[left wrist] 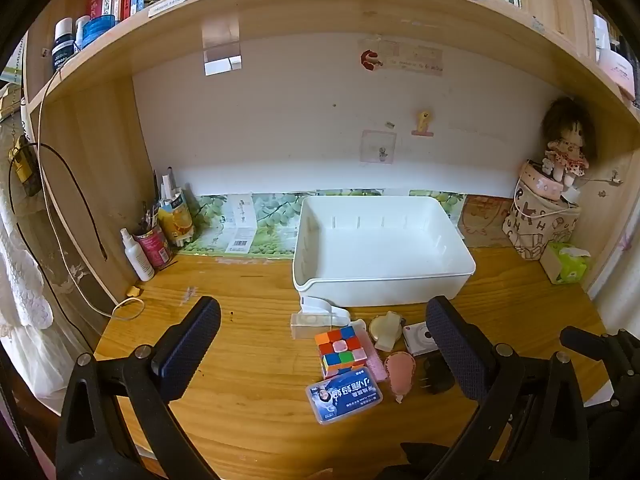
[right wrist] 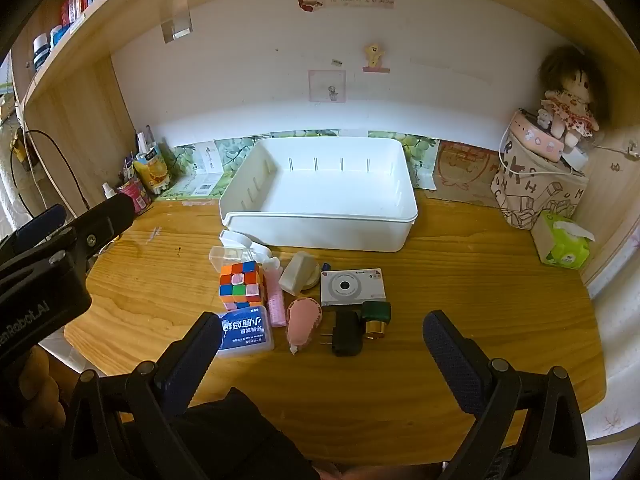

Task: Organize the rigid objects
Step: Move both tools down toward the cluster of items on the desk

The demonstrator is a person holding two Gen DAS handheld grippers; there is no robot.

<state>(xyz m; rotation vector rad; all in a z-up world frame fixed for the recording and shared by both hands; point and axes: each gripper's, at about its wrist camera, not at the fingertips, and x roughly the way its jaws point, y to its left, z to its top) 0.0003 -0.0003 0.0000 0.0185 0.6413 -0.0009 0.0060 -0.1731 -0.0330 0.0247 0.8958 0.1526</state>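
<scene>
An empty white bin (left wrist: 460, 268) (right wrist: 400, 236) stands at the back of the wooden desk. In front of it lies a cluster: a Rubik's cube (left wrist: 340, 350) (right wrist: 240, 286), a blue card box (left wrist: 344, 398) (right wrist: 246, 334), a pink correction tape (left wrist: 400, 372) (right wrist: 304, 320), a white toy camera (left wrist: 418, 338) (right wrist: 352, 286), a black plug (left wrist: 436, 374) (right wrist: 346, 334), a green-gold bottle (right wrist: 376, 318), a cream case (left wrist: 386, 330) (right wrist: 298, 276) and a clear box (left wrist: 308, 324) (right wrist: 226, 258). My left gripper (left wrist: 324, 336) and my right gripper (right wrist: 322, 340) are open and empty, held above the desk's front.
Pen cups and a spray bottle (left wrist: 138, 256) stand at the back left. A fabric bag with a doll (left wrist: 538, 220) (right wrist: 540, 184) and a green tissue pack (left wrist: 568, 264) (right wrist: 566, 246) stand at the back right. A shelf with books runs overhead.
</scene>
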